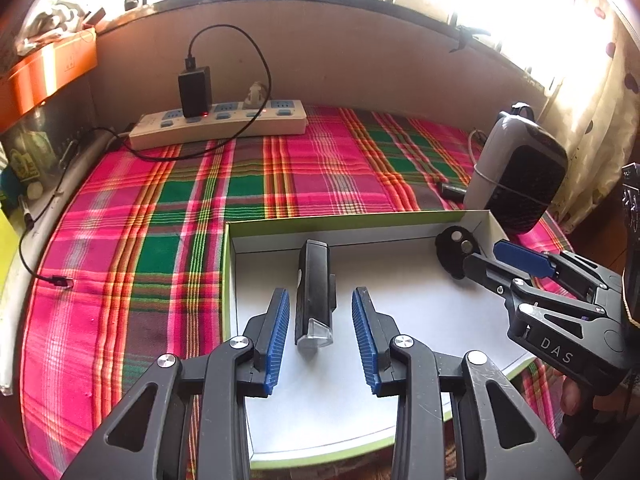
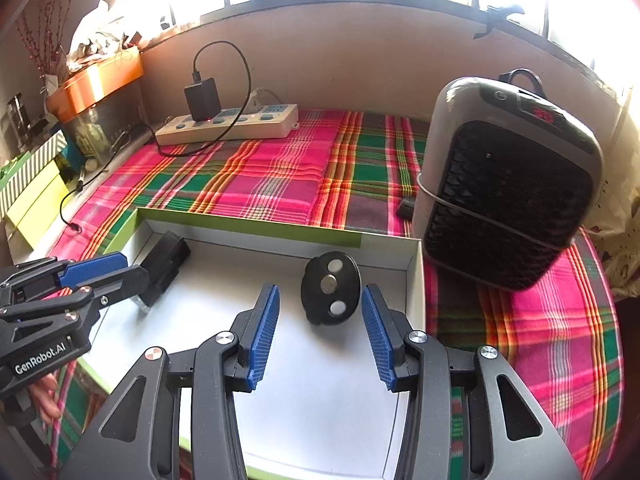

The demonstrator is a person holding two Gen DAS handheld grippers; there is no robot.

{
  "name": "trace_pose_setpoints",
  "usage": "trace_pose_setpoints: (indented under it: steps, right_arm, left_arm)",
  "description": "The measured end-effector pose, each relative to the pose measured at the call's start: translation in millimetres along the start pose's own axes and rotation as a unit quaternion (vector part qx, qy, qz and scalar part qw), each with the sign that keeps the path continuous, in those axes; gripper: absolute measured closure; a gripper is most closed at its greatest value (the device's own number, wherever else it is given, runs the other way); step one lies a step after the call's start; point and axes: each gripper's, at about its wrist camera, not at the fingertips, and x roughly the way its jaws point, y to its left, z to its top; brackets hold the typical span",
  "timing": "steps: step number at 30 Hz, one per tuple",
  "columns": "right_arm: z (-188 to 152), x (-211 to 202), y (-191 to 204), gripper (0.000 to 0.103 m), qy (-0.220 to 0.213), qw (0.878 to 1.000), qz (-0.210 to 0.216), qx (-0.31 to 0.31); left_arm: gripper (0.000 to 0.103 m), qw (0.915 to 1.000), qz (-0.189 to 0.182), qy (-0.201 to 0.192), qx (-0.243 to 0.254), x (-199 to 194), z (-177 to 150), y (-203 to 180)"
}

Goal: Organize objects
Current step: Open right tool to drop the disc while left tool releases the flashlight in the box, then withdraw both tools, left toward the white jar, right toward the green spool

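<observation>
Plaid cloth (image 1: 160,208) in pink, green and orange covers the worktop, and at its far left edge a loose black cable (image 1: 52,278) ends in a small plug on the fabric. Behind it, against the brown back wall, lies a white power strip (image 1: 224,124) with a black charger (image 1: 195,90) plugged in. Nearer the front sits a shallow white box with green outer walls (image 1: 320,220); its low rim stands between the cloth and the items inside. Within the box, a long black torch-like device with a clear tip (image 1: 316,292) lies flat between the blue pads of the left tongs (image 1: 320,336), which stand open and touch nothing. Further right, in the box's far right corner, an oval black piece with three pale round dots (image 2: 330,288) lies on the white floor, between the pads of the right tongs (image 2: 320,320), which are likewise apart and grip nothing. Much of the box floor around both items is bare. Just outside the box's right wall a grey and black fan heater (image 2: 508,184) stands close, narrowing the room on that side, with a small dark object (image 2: 406,208) on the cloth beside its base.
</observation>
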Motion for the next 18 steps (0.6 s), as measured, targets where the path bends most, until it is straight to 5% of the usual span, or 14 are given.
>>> trace_pose_setpoints:
  steps: [18]
  right_arm:
    - [-31.8, -58.5, 10.8, 0.059, -0.035, 0.999, 0.013, 0.010]
  left_arm:
    - [0.073, 0.9994, -0.002, -0.033, -0.004, -57.3, -44.0, -2.7]
